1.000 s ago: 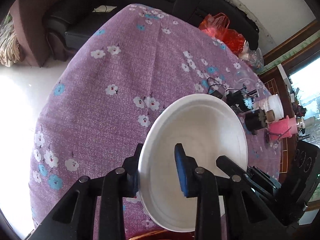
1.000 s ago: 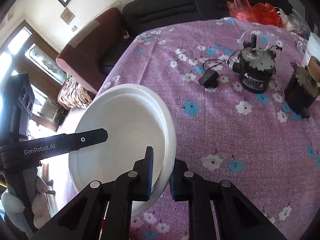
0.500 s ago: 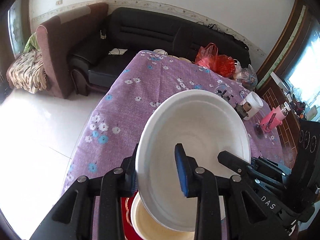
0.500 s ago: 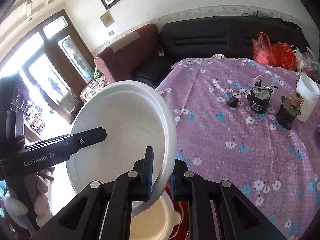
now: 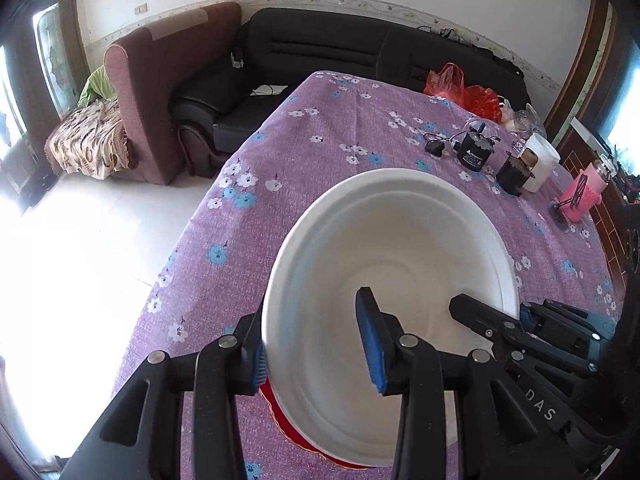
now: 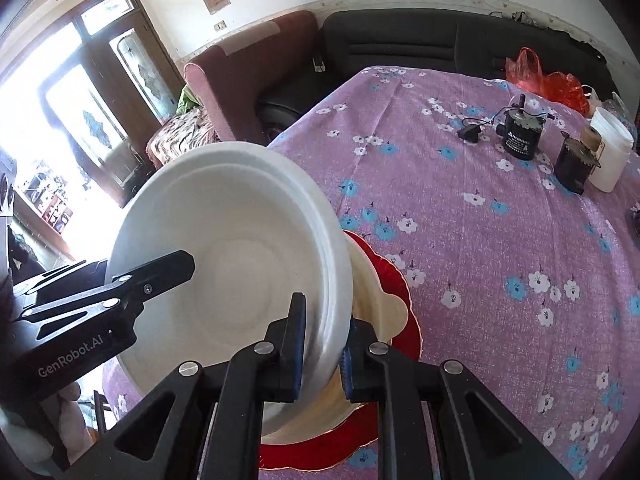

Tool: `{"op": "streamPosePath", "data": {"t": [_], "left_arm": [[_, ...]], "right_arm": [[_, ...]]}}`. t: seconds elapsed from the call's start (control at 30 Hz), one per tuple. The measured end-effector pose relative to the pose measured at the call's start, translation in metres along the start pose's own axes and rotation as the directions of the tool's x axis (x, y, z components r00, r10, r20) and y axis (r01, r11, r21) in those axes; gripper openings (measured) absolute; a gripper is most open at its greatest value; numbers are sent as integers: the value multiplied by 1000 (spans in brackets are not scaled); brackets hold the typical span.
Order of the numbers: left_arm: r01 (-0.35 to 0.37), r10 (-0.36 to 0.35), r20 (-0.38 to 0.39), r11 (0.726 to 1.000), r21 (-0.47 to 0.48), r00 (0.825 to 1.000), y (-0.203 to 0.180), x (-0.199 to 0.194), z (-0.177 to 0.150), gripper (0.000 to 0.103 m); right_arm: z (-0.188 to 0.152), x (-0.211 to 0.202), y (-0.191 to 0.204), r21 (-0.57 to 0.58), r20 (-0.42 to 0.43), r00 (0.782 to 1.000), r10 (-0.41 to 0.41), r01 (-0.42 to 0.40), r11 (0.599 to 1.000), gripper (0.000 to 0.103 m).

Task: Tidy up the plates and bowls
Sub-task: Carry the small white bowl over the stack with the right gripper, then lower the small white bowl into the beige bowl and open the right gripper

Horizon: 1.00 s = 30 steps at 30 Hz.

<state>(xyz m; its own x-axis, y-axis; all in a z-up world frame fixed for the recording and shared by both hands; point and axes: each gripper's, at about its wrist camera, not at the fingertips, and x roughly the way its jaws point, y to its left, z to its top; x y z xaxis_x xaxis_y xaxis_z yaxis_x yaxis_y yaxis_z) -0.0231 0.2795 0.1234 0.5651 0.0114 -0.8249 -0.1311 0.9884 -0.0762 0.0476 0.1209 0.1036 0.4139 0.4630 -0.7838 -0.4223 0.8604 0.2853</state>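
White bowl (image 5: 392, 280): held tilted above the lower centre of both views, its hollow turned toward the cameras; its rim is straddled on opposite sides by the two grippers.
Left gripper (image 5: 316, 340): seen at the bottom of the left wrist view; its jaws are opening, with the bowl's rim between them, one blue pad (image 5: 370, 344) inside the bowl and well off the wall, the other at the outside of the rim.
Right gripper (image 6: 322, 350): seen at the bottom of the right wrist view; its jaws are clamped on the bowl's rim, one finger inside and one outside.
Cream dish (image 6: 380, 308): lying under the bowl, partly hidden by it, on the red plate.
Red plate (image 6: 400, 280): flat on the tablecloth at the lower centre, under the cream dish.
Purple flowered tablecloth (image 6: 500, 240): spread over the table, filling the right half of the right wrist view.
Black motors (image 6: 520, 136): standing at the upper right, beside a white tub (image 6: 610, 152).
Black sofa (image 5: 360, 52): along the wall at the top.
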Motion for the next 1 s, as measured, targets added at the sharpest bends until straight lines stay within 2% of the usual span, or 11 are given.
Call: {"op": "streamPosePath", "data": {"t": [0.17, 0.23, 0.3, 0.47, 0.53, 0.6, 0.77, 0.9, 1.0], "left_arm": [[-27, 27, 16, 1000, 10, 1000, -5, 4, -5, 40], [-36, 36, 27, 999, 9, 999, -5, 2, -4, 46], [-50, 50, 45, 999, -1, 998, -3, -2, -5, 56], [-69, 72, 80, 997, -31, 994, 8, -14, -5, 64], [-53, 58, 87, 997, -58, 994, 16, -19, -6, 67], [-32, 40, 95, 996, -83, 995, 24, -24, -8, 67], [-3, 22, 143, 991, -131, 990, 38, -44, -18, 67], [-29, 61, 220, 989, -147, 974, 39, -67, -30, 75], [-68, 117, 310, 984, -162, 943, 35, -87, -39, 84]], "right_arm": [[-3, -1, 9, -54, 32, 996, -84, 86, 995, 16], [-4, -2, 11, -64, 47, 994, -101, 104, 992, 17], [-4, -3, 12, -68, 57, 993, -101, 105, 992, 24], [-4, -7, 17, -94, 105, 985, -136, 146, 985, 31], [-3, -10, 20, -105, 127, 981, -147, 161, 981, 43], [-2, -14, 22, -111, 148, 978, -150, 167, 980, 65], [-1, -24, 24, -108, 199, 969, -143, 167, 980, 67], [-3, -37, 19, -65, 242, 959, -149, 169, 983, 67], [-9, -52, 12, -21, 290, 945, -154, 167, 986, 72]]}}
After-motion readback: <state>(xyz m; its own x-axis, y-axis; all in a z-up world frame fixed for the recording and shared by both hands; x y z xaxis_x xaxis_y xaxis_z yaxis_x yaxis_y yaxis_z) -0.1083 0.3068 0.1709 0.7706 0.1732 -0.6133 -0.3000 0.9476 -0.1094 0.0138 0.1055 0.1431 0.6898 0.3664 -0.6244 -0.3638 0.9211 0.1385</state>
